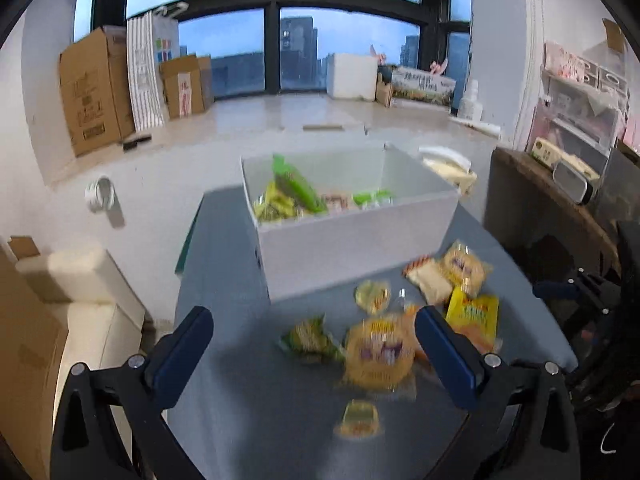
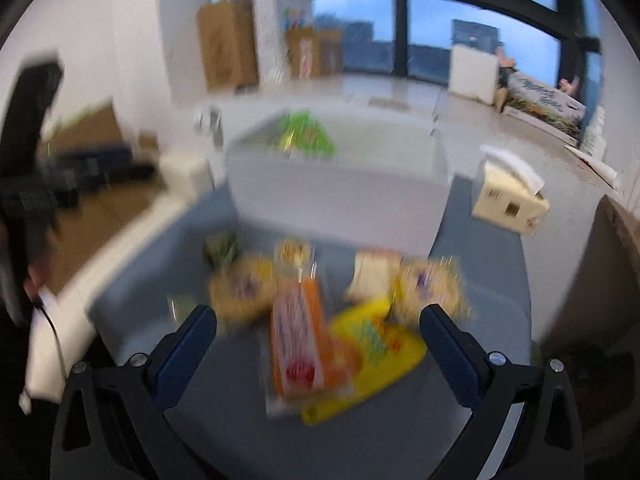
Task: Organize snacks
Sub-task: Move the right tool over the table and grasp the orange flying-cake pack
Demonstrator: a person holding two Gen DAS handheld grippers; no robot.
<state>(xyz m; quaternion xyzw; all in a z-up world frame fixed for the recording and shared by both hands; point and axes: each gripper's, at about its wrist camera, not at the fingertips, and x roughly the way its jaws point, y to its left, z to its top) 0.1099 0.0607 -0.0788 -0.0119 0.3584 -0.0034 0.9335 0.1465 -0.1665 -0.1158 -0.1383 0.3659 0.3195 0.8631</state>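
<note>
Hovering spread wide and empty over the table, the left gripper and right gripper face loose snacks just before the white box, where overlapping, slippery wrappers risk a double pickup.

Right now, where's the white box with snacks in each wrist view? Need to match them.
Left wrist: white box sits centre frame, beyond the loose snacks, open top showing green packets.
Right wrist: white box is centre, slightly above the middle, blurred, with a green packet visible inside.
Shared landmark: the dark-framed window behind the box, across the top of both views.
</note>
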